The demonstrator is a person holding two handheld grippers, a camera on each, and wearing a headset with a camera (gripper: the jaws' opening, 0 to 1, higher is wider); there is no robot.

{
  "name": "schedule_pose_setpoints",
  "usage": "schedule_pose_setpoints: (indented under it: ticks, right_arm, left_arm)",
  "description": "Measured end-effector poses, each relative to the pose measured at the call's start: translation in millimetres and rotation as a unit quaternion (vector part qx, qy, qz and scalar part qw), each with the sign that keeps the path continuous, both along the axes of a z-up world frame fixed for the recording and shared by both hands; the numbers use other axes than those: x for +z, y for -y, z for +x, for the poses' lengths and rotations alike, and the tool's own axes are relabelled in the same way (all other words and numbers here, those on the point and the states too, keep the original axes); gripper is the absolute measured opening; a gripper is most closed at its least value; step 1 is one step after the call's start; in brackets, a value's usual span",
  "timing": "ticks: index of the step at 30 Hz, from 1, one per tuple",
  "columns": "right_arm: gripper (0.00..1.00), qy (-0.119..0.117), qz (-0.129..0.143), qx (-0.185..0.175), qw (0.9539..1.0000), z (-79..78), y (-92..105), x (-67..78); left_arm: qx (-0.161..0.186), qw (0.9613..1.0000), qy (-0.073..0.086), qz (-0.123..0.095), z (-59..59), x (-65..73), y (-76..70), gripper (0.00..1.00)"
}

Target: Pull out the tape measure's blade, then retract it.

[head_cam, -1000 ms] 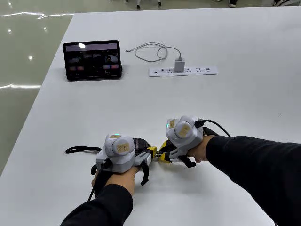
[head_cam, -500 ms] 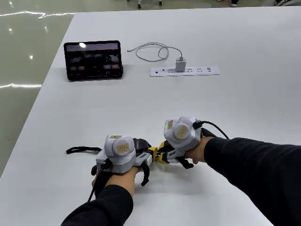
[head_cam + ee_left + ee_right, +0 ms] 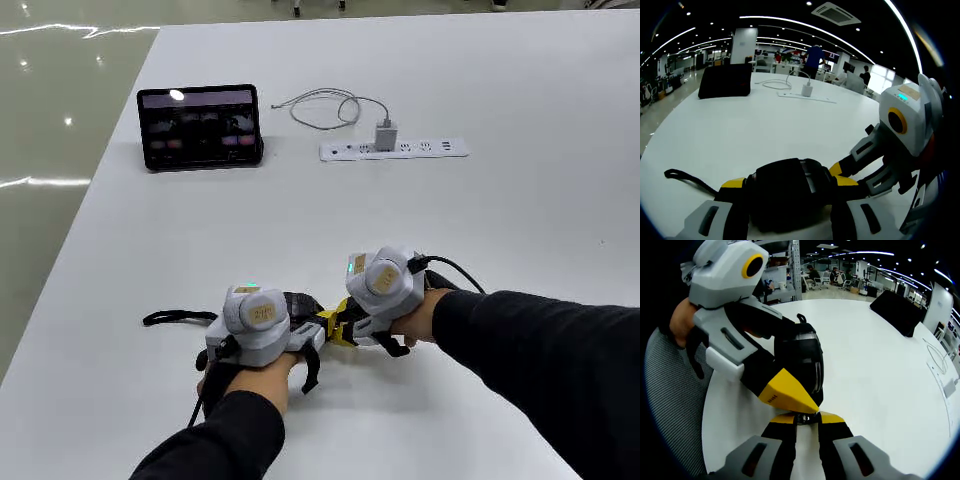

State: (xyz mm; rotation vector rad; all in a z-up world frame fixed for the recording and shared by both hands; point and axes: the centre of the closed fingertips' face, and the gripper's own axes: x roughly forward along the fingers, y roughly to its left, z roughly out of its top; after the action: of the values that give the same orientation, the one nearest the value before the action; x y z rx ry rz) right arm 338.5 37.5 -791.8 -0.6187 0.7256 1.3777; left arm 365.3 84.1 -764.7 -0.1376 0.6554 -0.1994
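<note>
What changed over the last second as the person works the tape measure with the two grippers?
The right gripper slid slightly toward the left gripper, closing the gap between them; its jaws are shut at the mouth of the tape measure. The left gripper still clamps the tape measure. Tablet, power strip and strap stayed put.

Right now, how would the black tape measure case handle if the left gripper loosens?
Black rounded tape measure case looks rigid; fingers of the left gripper probably won't deform it. Its curved sides may let it pivot. Thin black strap lies limp, likely floppy.
</note>
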Motion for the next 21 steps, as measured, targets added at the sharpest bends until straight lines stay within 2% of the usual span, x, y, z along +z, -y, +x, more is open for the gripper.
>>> schedule_pose_setpoints:
  ticks: [4, 21]
  right_arm:
    - [0.12, -0.008, 0.006, -0.005, 0.9999, 0.3, 0.9, -0.3]
    - [0.1, -0.007, 0.006, -0.009, 0.9999, 0.1, -0.6, -3.0]
  left_arm:
    - [0.0, 1.0, 0.001, 0.0, 0.0, -0.1, -0.4, 0.62]
    - [0.001, 1.0, 0.0, 0.0, -0.7, -0.1, -0.3, 0.62]
